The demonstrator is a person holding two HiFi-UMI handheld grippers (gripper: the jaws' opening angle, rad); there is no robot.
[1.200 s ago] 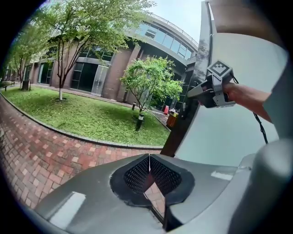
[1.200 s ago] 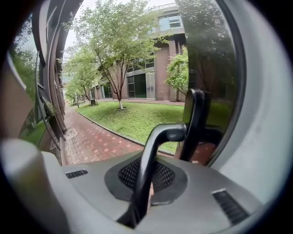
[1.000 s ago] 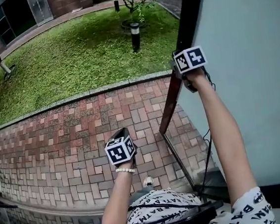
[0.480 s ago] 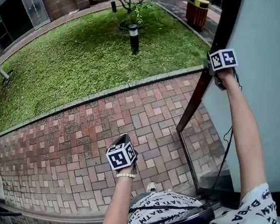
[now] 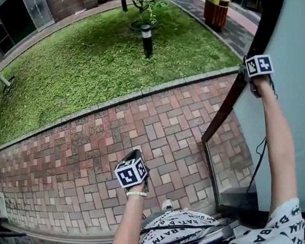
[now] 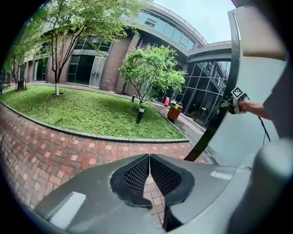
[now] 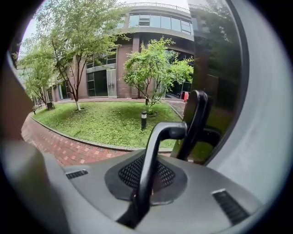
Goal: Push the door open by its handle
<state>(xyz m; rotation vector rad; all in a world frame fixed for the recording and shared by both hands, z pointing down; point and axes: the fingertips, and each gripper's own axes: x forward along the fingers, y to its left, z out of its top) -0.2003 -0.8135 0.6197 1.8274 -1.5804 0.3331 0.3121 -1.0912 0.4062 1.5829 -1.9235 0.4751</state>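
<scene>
The door [image 5: 297, 103] is a frosted pane in a dark frame [image 5: 231, 104], swung outward over the brick paving. Its black lever handle [image 7: 147, 169] runs between my right gripper's pads, and the right gripper [image 7: 145, 176] is shut on it. In the head view the right gripper [image 5: 246, 74] sits at the door's edge on an outstretched arm. My left gripper [image 5: 134, 155] hangs low over the bricks, away from the door. In its own view the left gripper [image 6: 149, 159] is shut with nothing in it. The right gripper [image 6: 234, 103] and the door [image 6: 249, 128] show there at the right.
Red brick paving [image 5: 90, 152] lies ahead, edged by a kerb and a lawn [image 5: 81, 61]. A short lamp post [image 5: 147, 39] and a small tree stand on the grass. An orange bin [image 5: 216, 8] sits on the path at the back right. Buildings rise beyond.
The door has swung further outward, and my right gripper has gone right with its handle. The orange bin has come into sight past the door's edge. The left gripper has barely moved.
</scene>
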